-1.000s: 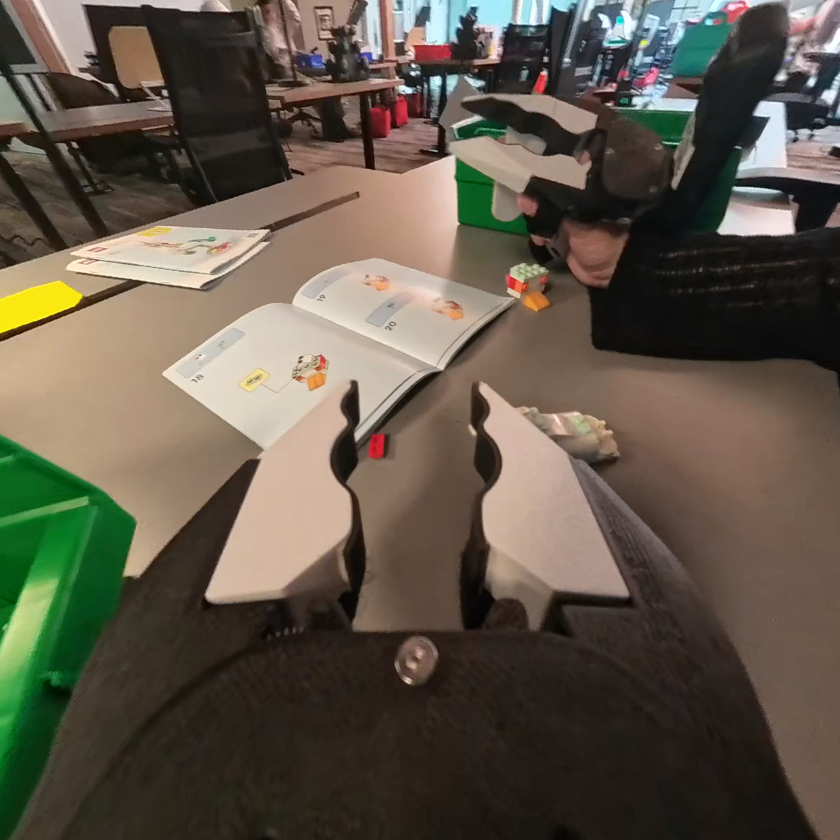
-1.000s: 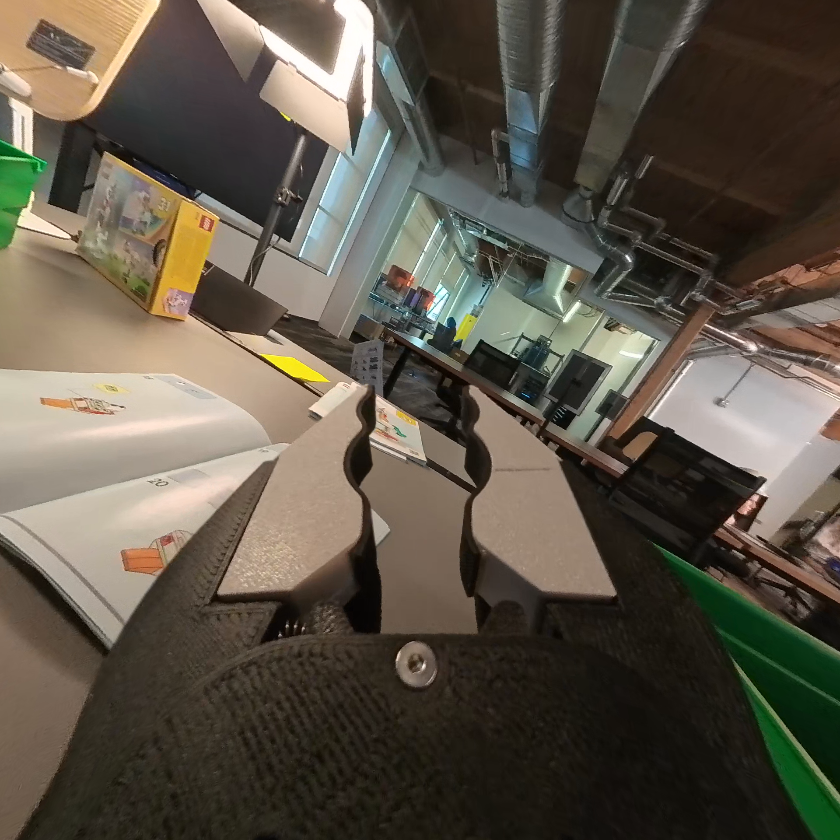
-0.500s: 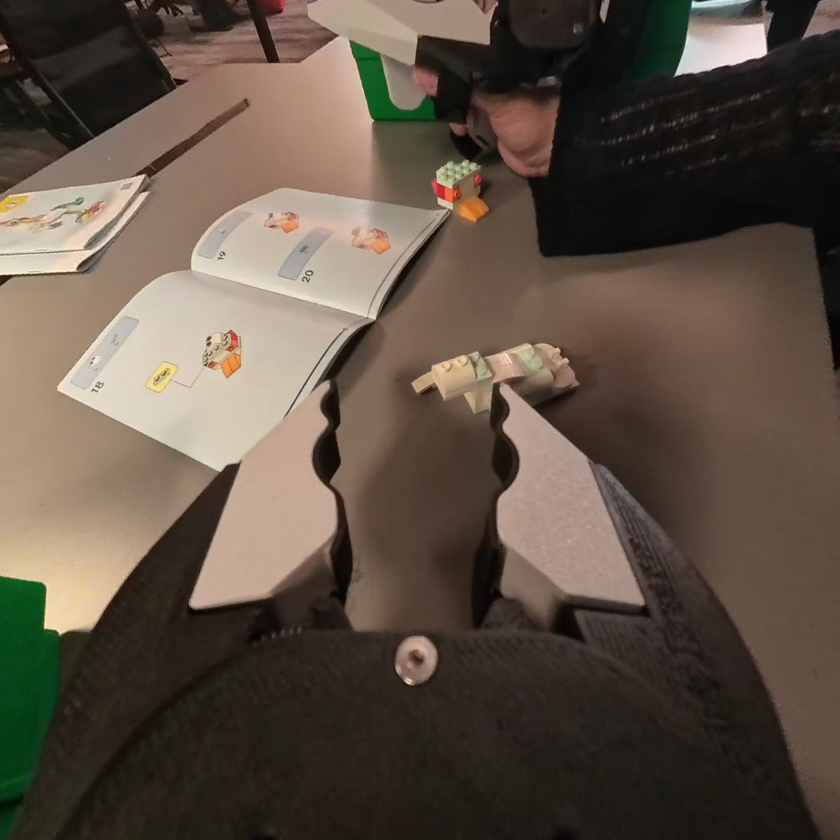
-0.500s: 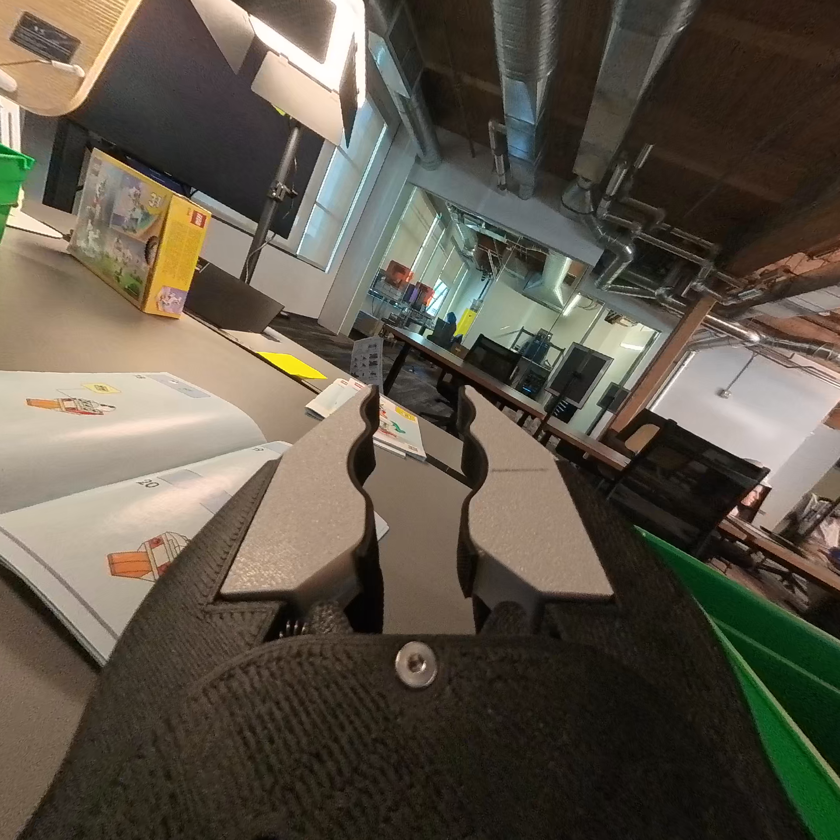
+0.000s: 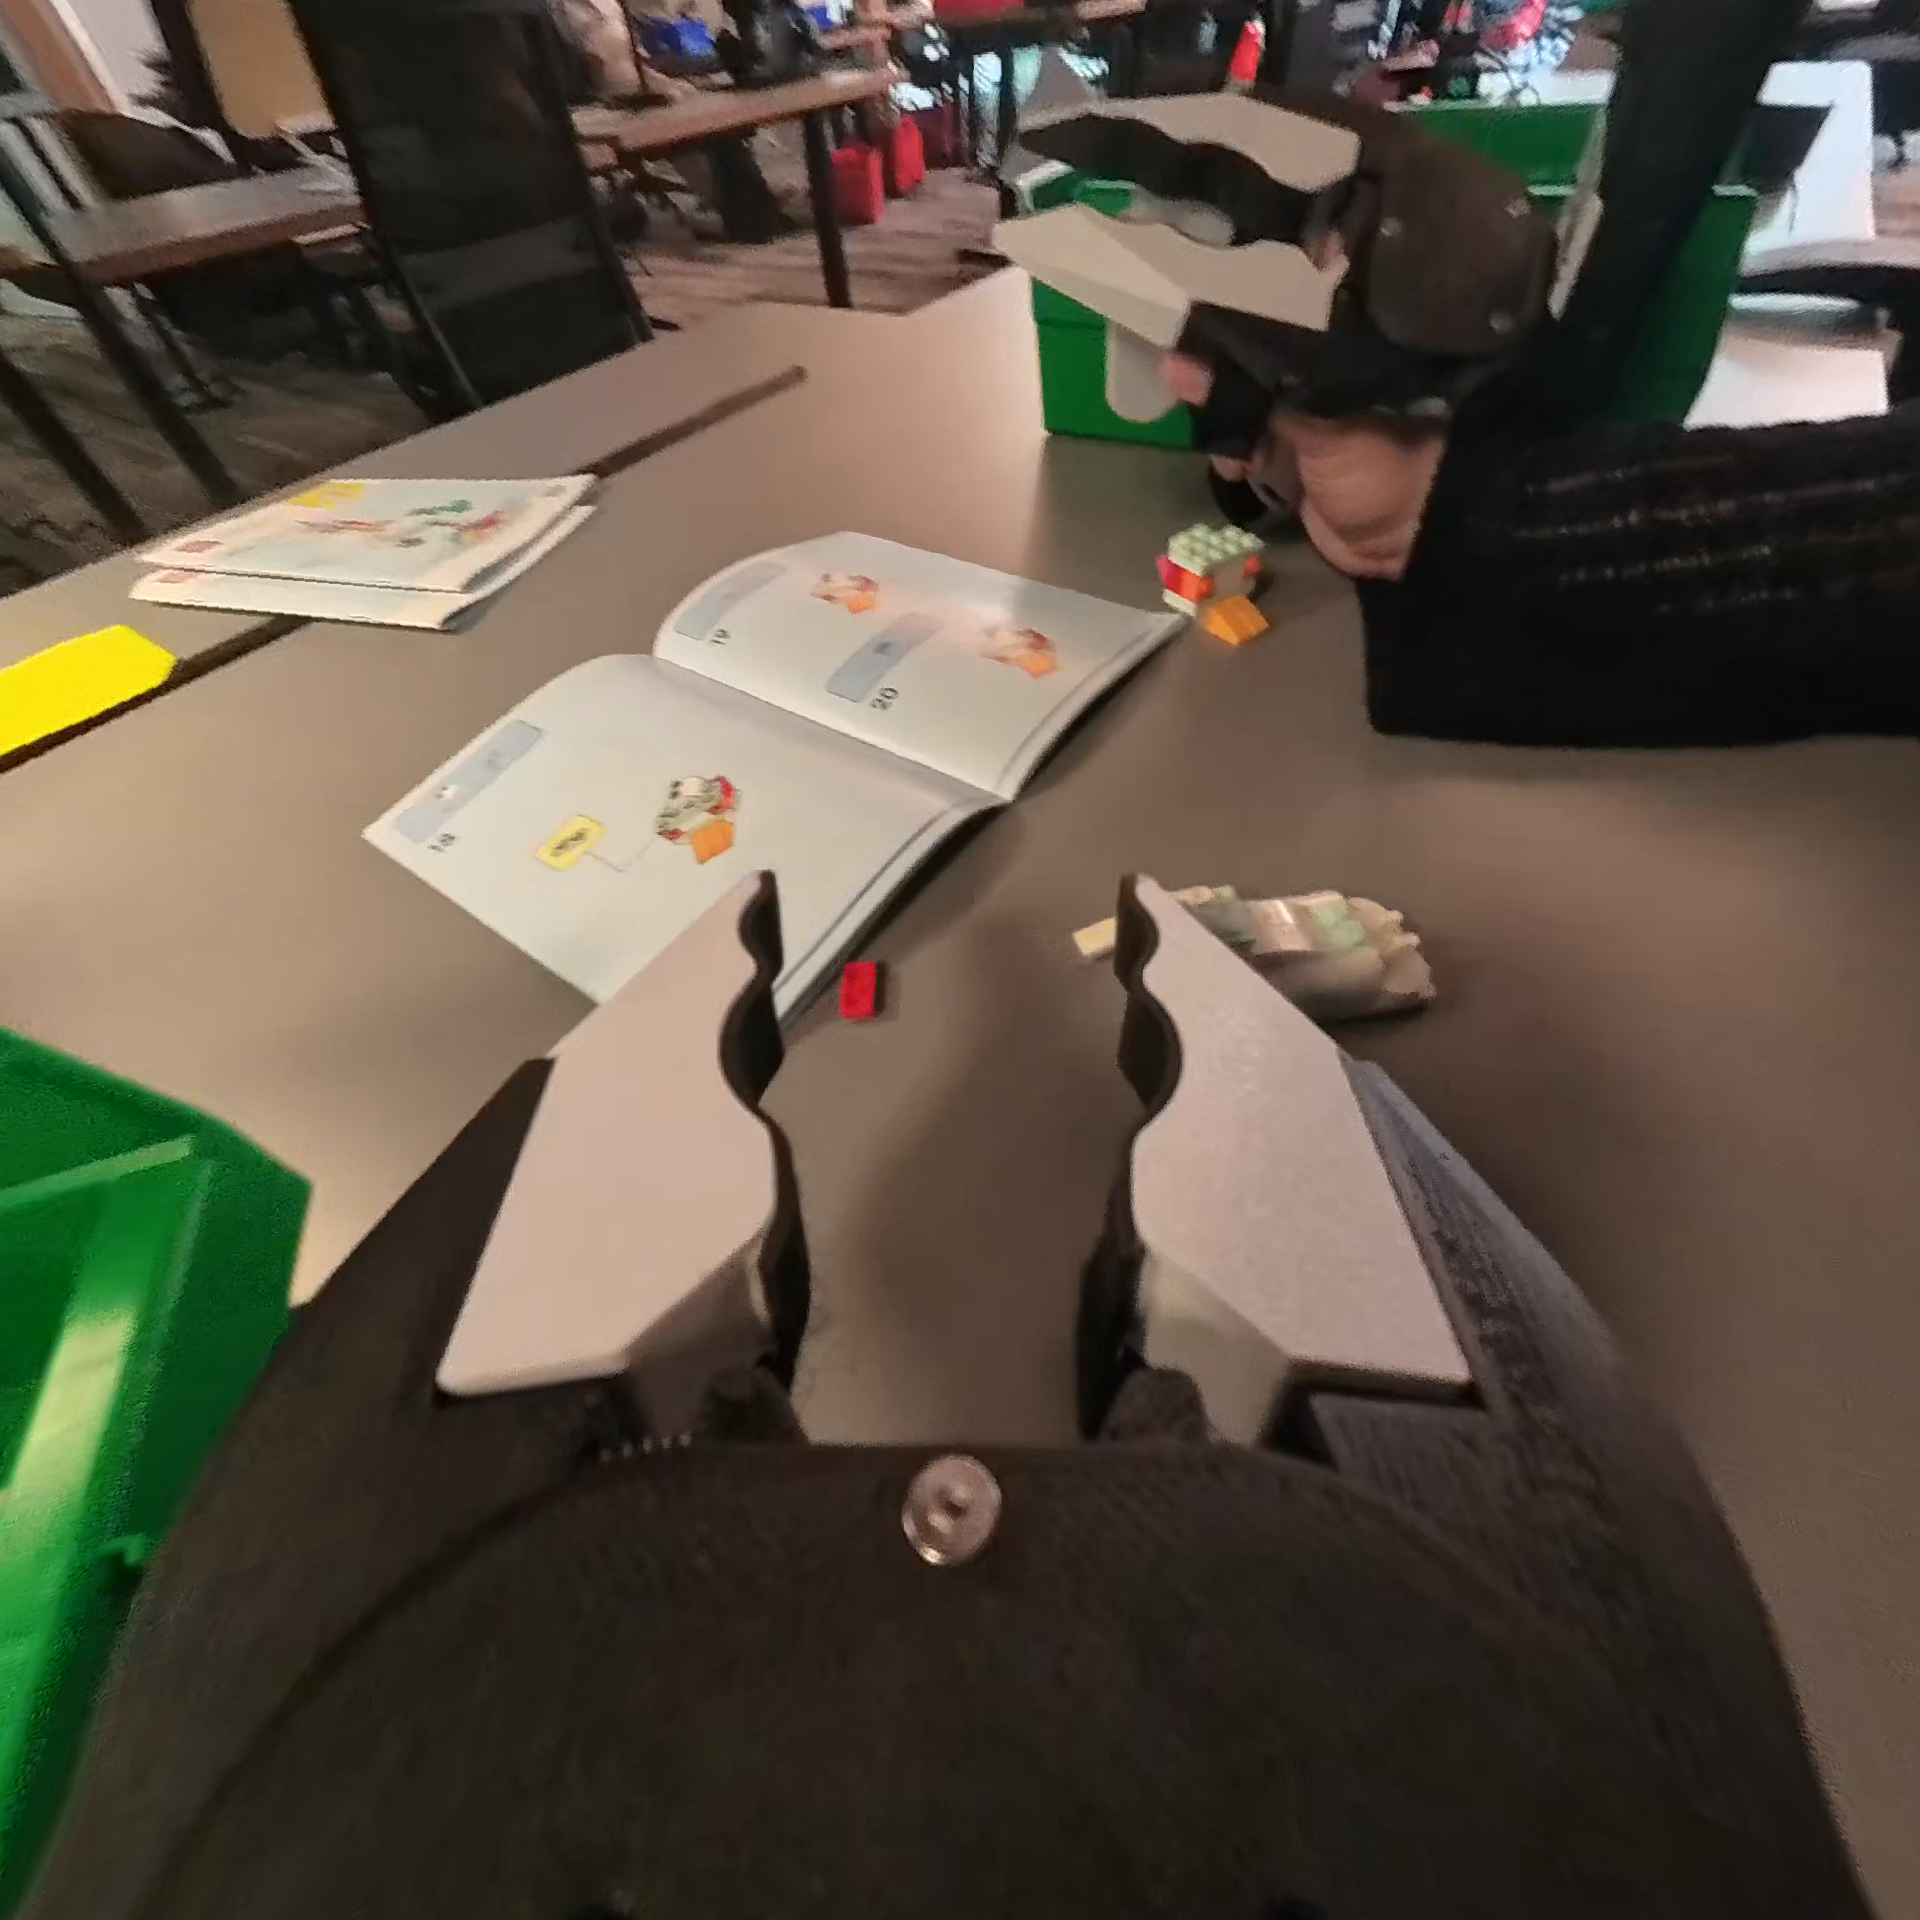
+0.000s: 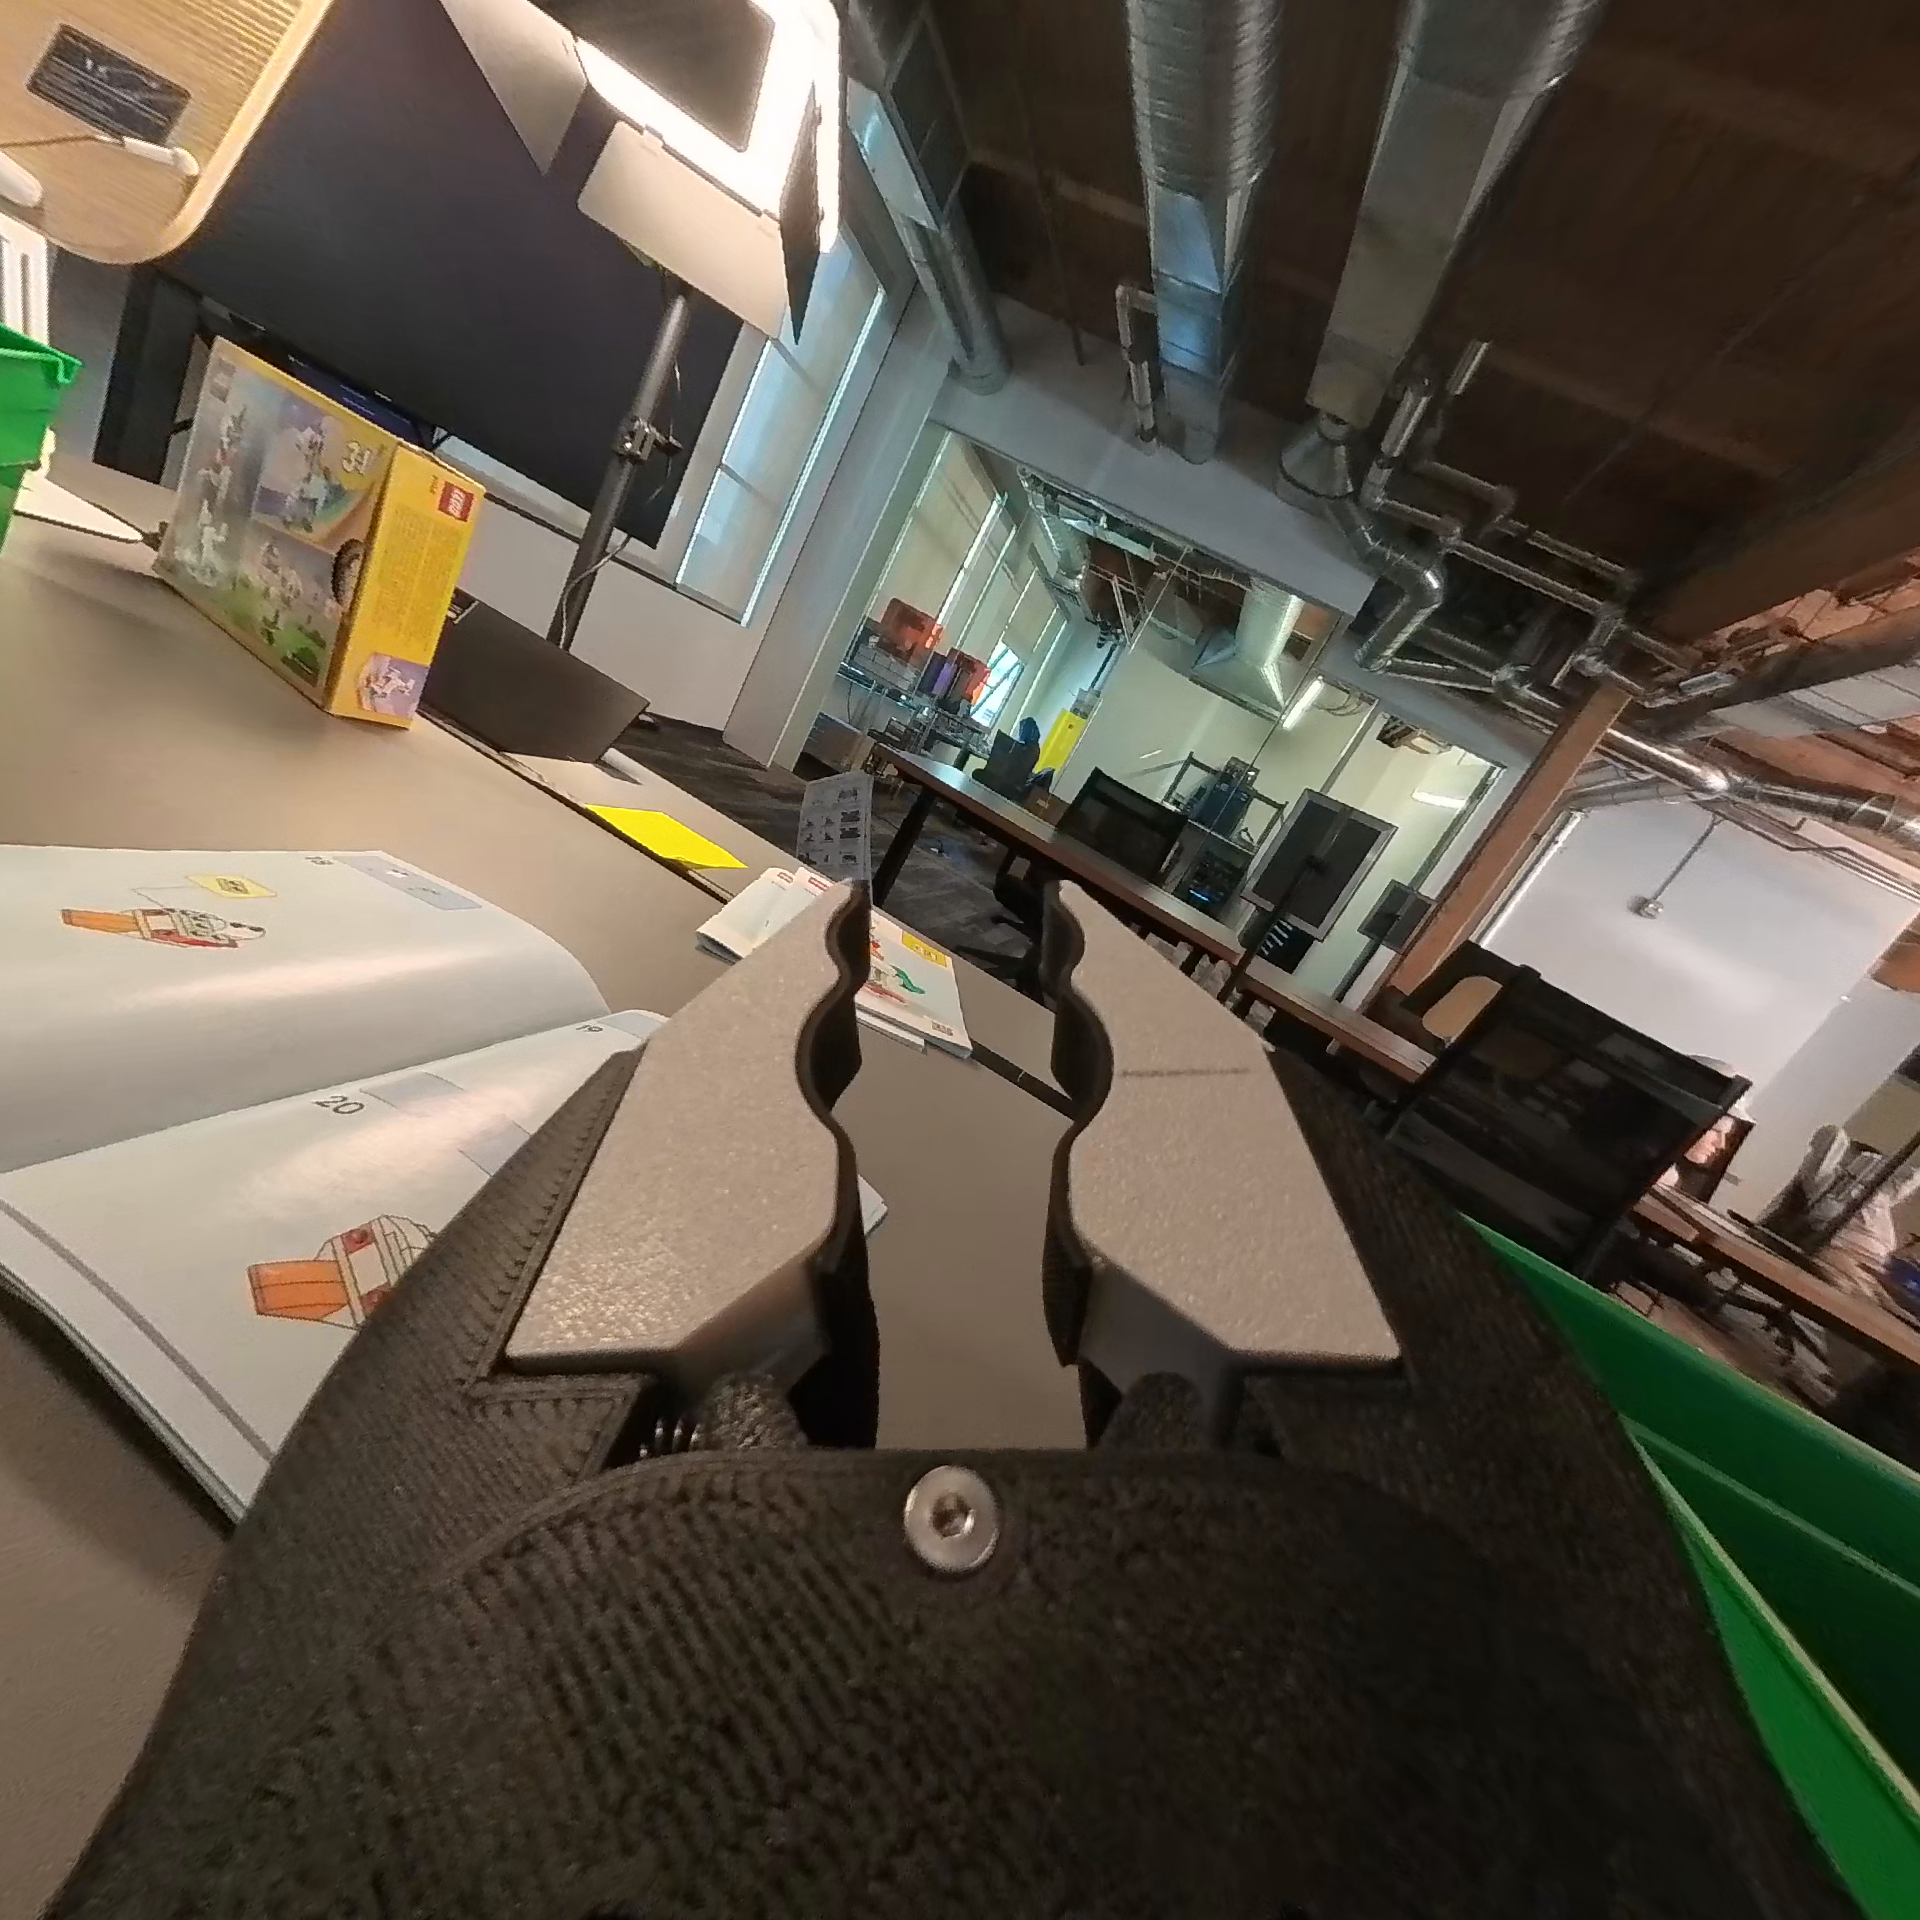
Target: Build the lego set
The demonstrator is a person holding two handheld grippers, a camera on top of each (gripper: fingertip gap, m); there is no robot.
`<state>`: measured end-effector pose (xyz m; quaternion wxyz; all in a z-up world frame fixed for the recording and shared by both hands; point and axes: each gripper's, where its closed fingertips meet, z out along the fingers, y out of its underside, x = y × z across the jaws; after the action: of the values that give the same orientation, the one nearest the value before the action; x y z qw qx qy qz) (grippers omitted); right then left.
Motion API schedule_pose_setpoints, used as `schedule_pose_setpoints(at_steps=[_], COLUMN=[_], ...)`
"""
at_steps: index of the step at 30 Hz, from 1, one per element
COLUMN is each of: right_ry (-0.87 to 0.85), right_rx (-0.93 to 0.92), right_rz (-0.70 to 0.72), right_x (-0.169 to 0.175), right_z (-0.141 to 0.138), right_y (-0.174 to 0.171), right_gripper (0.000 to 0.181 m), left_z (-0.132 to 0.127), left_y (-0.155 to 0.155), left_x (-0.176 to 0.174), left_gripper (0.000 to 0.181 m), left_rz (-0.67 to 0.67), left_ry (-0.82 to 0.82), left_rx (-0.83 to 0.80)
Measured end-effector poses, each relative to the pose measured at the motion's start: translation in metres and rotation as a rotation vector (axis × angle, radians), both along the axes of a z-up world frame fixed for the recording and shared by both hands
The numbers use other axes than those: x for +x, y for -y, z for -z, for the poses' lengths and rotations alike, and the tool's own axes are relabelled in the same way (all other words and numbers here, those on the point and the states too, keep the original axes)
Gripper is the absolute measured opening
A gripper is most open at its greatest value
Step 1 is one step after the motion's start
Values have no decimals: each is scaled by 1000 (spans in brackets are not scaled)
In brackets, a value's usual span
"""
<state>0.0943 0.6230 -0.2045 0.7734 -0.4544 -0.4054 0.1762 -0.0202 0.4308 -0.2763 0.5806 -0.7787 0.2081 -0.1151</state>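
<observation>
In the left wrist view the left tongs (image 5: pixel 943 914) hover low over the grey desk (image 5: pixel 1558 1195), spread wide with nothing between them. A green bin (image 5: pixel 94 1299) at the near left is cut off by the frame edge and smeared by blur. Just past the tips lies a small red brick (image 5: pixel 861 988), touching the near edge of the open instruction booklet (image 5: pixel 769 748). The right finger (image 5: pixel 1247 1122) covers part of a pale grey-and-green lego assembly (image 5: pixel 1320 951), so its shape is hard to read. Farther off, beside the booklet's far corner, stands a small lego build (image 5: pixel 1210 577) with a mint top and an orange piece. Behind it a hand (image 5: pixel 1351 499) in a dark sleeve rests on the desk, holding the right tongs (image 5: pixel 1029 187) raised and turned sideways, parted and empty. The right wrist view shows those tongs tilted upward over the booklet, with closed booklets (image 6: pixel 914 987) partly hidden behind the fingers and a yellow lego box (image 6: pixel 322 540) far left.
</observation>
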Motion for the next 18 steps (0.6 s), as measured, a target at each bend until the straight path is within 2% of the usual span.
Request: schedule_pose_setpoints(at_steps=[10, 15, 18], right_ry=[-9, -11, -12], right_rx=[-6, -8, -8], right_rz=[3, 3, 4], right_x=[1, 2, 2], right_z=[0, -1, -1], right_y=[-1, -1, -1], right_gripper=[31, 30, 31], left_z=[-25, -30, -28], left_y=[-6, -5, -5], left_x=[-35, -37, -37], left_gripper=[69, 70, 70], left_rz=[-203, -222, -222], left_ry=[-79, -103, -45], left_rx=[202, 245, 208])
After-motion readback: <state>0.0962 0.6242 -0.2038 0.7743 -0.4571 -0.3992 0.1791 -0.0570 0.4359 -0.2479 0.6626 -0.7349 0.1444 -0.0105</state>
